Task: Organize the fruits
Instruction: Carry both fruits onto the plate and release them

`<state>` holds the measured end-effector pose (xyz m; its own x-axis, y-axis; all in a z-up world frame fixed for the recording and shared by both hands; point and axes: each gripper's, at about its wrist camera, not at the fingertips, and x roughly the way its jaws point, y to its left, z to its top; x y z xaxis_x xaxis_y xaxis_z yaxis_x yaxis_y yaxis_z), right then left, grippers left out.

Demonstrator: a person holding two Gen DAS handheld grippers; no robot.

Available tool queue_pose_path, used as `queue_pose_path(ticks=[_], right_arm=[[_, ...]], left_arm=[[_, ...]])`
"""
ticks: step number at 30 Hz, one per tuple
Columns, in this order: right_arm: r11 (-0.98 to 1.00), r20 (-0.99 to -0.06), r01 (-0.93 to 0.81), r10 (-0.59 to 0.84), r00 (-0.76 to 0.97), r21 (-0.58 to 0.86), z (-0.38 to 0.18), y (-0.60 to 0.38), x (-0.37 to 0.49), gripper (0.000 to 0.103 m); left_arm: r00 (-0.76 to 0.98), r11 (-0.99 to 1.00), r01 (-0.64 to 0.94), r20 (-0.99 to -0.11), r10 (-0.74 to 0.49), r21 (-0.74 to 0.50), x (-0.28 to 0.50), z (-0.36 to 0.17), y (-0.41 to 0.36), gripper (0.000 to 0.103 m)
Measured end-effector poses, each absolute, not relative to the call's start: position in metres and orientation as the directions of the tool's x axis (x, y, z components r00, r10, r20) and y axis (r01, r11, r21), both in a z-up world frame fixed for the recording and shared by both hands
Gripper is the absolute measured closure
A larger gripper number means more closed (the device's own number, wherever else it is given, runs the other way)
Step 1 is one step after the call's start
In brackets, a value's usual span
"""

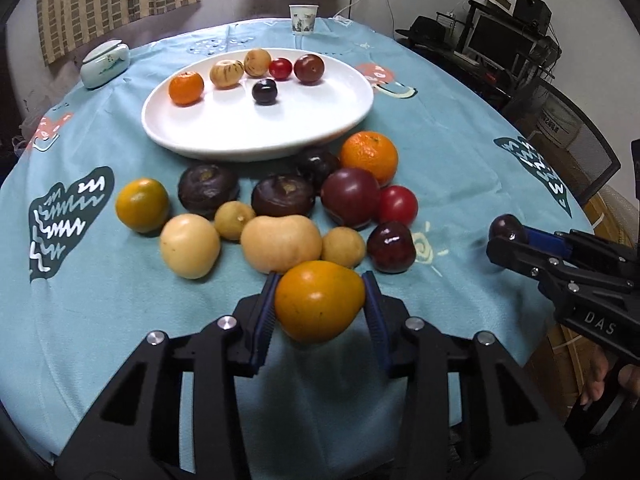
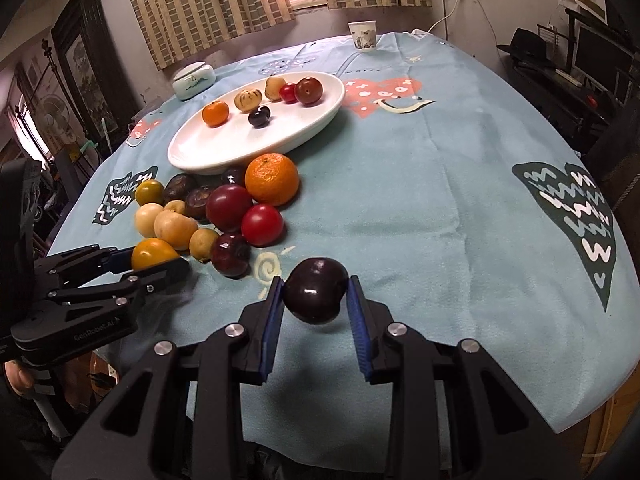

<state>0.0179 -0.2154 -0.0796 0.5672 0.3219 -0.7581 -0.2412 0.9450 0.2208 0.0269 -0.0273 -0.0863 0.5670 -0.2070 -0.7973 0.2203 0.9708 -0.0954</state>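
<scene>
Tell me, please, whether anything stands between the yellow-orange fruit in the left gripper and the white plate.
Yes. The left gripper is shut on the yellow-orange fruit, and the loose pile of fruit lies on the blue tablecloth directly between it and the white plate. The fruit would probably have to be carried over the pile.

White raised letters "DAS" stand on the black body of the right gripper (image 1: pixel 516 240) as seen from the left wrist, and small pale lettering that reads roughly "GenRobot.AI" stands on the black body of the left gripper (image 2: pixel 160 260) as seen from the right wrist.
</scene>
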Motion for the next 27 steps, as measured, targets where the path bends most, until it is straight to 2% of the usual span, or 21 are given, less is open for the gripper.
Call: queue_pose_path(ticks=[9, 17, 22, 27], right_arm=[[0.938, -0.752, -0.267, 0.339, 0.565, 0.222, -0.072, -0.203, 0.019, 0.071], [0.921, -0.756, -0.315, 0.371, 0.539, 0.228, -0.07, -0.182, 0.031, 0.071], [0.899, -0.749, -0.377, 0.406, 0.524, 0.223, -0.055, -0.162, 0.06, 0.071], [0.881, -0.732, -0.44, 0.414, 0.541, 0.173, -0.029, -0.131, 0.117, 0.071]], left_arm=[[0.587, 0.967, 0.192, -0.77, -0.249, -0.166, 0.026, -0.065, 0.005, 0.061], [0.622, 0.972, 0.155, -0.747, -0.235, -0.176, 0.039, -0.047, 0.033, 0.062], [0.645, 0.979, 0.134, -0.736, -0.205, -0.155, 0.07, -0.034, 0.045, 0.061], [0.67, 0.99, 0.1, -0.729, -0.141, -0.1, 0.134, -0.017, 0.047, 0.061]])
